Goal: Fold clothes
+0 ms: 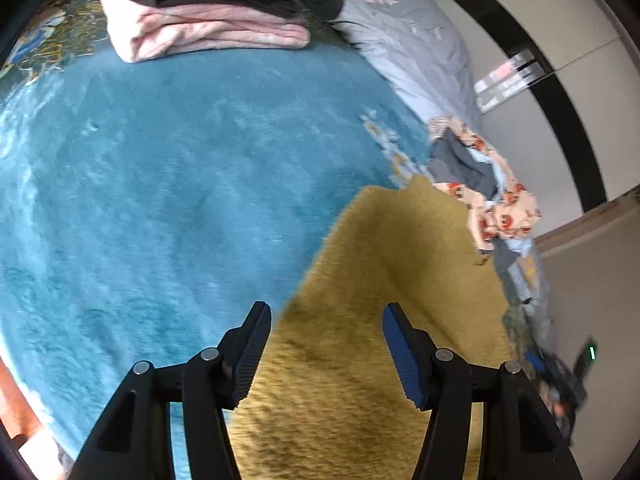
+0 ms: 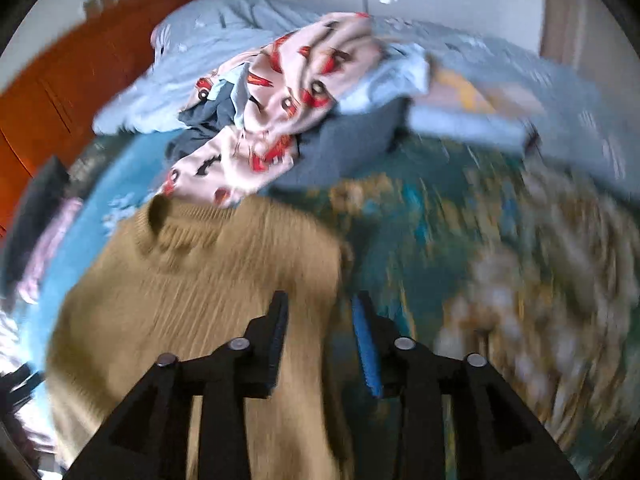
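Well, no brand, label or readable writing shows on anything. On the blue bedspread [image 1: 160, 184] lies the mustard knit sweater [image 2: 192, 292], ribbed, round collar toward the far pile, spread fairly flat. Left gripper [image 1: 326, 354] hangs wide open with nothing held, the sweater's fabric directly beneath and between its fingers, its edge by the left finger. Right gripper [image 2: 320, 344] is parted too, empty, over the sweater's right edge — though the view is blurred. Beyond the collar sits the heap of printed clothes [image 2: 276, 100]. At the far edge, a folded pink garment [image 1: 200, 28] under dark ones.
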